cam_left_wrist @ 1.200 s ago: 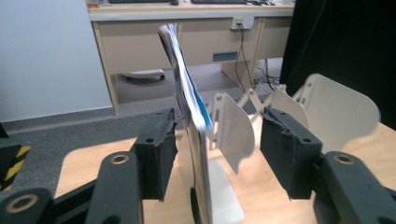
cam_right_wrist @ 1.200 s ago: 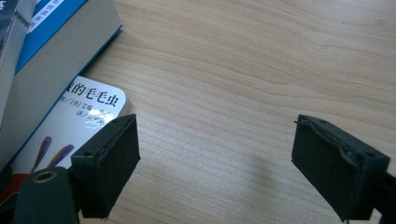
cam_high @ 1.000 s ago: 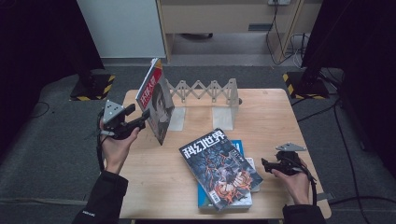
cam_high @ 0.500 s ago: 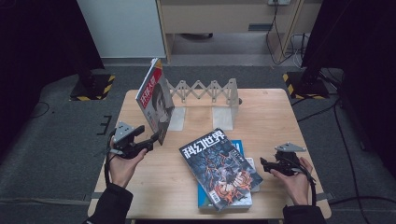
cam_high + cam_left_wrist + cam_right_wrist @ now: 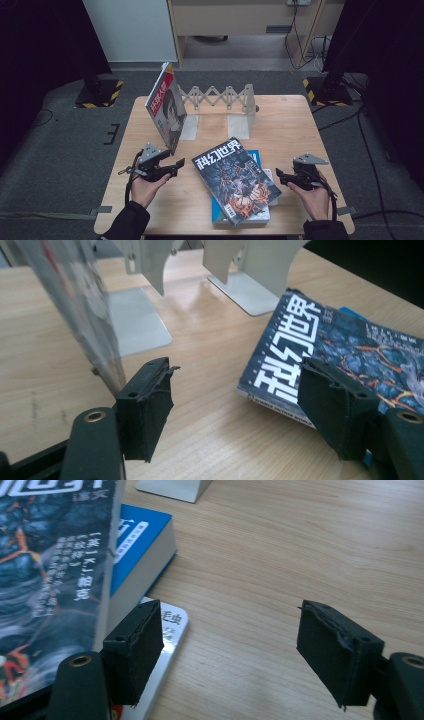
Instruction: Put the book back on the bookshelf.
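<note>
A red-covered magazine (image 5: 166, 110) leans upright against the left end of a metal folding book rack (image 5: 220, 97). A dark science-fiction magazine (image 5: 235, 177) lies on top of a blue book (image 5: 255, 157) at the table's front. My left gripper (image 5: 178, 167) hovers low between the leaning magazine (image 5: 75, 305) and the dark magazine (image 5: 320, 340). Its jaws are open and have just been opening, with nothing between them. My right gripper (image 5: 278, 176) sits just right of the stack, open. Its jaws have just been closing a little around bare table (image 5: 240, 580).
Under the blue book (image 5: 135, 535) lies a thin white-covered book (image 5: 172, 622), beside my right gripper's left jaw. The rack's two flat base plates (image 5: 135, 325) rest on the wooden table (image 5: 290, 125). Dark floor surrounds the table, with stands at both back corners.
My left hand has come down from beside the leaning magazine to just above the table, nearer the front edge. The right hand has stayed in place.
</note>
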{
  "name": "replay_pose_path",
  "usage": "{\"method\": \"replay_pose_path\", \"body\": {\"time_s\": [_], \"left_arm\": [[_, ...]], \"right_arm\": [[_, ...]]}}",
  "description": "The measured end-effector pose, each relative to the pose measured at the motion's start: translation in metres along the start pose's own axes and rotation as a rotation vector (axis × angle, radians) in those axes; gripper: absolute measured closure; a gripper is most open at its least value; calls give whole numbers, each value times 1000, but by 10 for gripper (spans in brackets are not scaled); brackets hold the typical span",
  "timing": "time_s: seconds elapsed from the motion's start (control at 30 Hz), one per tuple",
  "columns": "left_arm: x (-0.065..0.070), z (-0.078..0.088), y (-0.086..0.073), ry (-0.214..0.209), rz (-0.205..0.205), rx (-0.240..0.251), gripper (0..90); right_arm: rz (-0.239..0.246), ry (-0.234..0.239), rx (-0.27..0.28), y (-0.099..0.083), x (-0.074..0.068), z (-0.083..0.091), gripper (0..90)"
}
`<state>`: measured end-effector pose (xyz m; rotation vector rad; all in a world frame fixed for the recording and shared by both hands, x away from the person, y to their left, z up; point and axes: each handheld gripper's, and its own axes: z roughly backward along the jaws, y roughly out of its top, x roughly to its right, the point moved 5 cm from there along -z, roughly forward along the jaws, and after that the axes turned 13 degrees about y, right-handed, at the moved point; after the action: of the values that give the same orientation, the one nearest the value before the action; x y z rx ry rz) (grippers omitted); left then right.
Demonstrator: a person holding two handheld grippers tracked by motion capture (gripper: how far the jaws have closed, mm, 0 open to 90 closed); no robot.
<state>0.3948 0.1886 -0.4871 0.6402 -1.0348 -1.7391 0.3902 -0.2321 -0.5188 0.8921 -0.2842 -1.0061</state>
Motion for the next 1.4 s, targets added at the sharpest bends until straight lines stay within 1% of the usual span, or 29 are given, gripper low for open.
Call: {"method": "replay_pose_path", "body": {"time_s": [0.03,0.07,0.13,0.17,0.2,0.23,0.27,0.33,0.37,0.43,0.5,0.53,0.63,0.73,0.8,0.87,0.93,0.97,1.03,1.07,1.17,1.23,1.27,1.3,1.33,1.37,1.4], "left_arm": [[0,0,0,0,0,0,285],[2,-2,-2,-5,-1,-3,281],[5,-5,-4,-11,-9,-10,281],[6,-7,-5,-17,-5,-11,279],[9,-10,-8,-36,6,-12,275],[9,-10,-8,-36,6,-12,270],[10,-12,-9,-42,6,-21,268],[13,-16,-13,-67,23,-35,268],[14,-18,-14,-72,25,-42,268],[17,-22,-17,-81,25,-60,265],[20,-25,-19,-92,24,-69,264],[22,-27,-20,-95,25,-73,264],[25,-33,-23,-111,42,-87,264],[28,-40,-25,-110,37,-99,264],[29,-42,-27,-112,44,-108,264],[31,-46,-28,-122,61,-116,261],[34,-49,-29,-146,83,-120,258],[35,-51,-29,-153,86,-122,256],[36,-55,-31,-151,79,-128,248],[36,-56,-31,-154,82,-131,232],[36,-60,-31,-165,110,-132,235],[37,-63,-31,-172,112,-132,218],[37,-66,-31,-181,123,-132,212],[37,-66,-31,-181,123,-132,208],[38,-69,-30,-195,127,-129,202],[38,-69,-30,-195,127,-129,198],[39,-71,-30,-200,136,-129,198]], "right_arm": [[0,0,0,0,0,0,271],[1,13,-13,0,-3,-1,282],[5,19,-16,0,-5,-1,286],[5,24,-18,0,-7,-2,293],[7,40,-15,1,-11,-3,298],[7,40,-15,1,-11,-3,298],[15,47,-18,1,-14,-3,312],[14,49,-18,1,-16,-3,314],[13,54,-20,1,-18,-4,320],[12,59,-10,1,-20,-4,325],[-1,69,5,2,-23,-4,338],[2,78,7,3,-26,-4,341],[5,86,11,3,-29,-5,343],[8,106,3,3,-33,-7,358],[6,115,-2,2,-35,-9,359],[4,128,-5,2,-39,-10,367],[2,134,-1,2,-40,-11,371],[-1,136,-2,1,-41,-12,371],[-3,140,-7,1,-42,-12,371],[2,145,-8,1,-43,-13,371],[-2,151,-8,1,-44,-14,371],[3,156,-12,0,-44,-15,371],[-4,164,-16,0,-45,-15,372],[-4,164,-16,0,-45,-15,372],[-7,169,-11,0,-46,-16,372],[-7,169,-11,0,-46,-16,372],[-11,171,-12,0,-46,-17,372]]}}
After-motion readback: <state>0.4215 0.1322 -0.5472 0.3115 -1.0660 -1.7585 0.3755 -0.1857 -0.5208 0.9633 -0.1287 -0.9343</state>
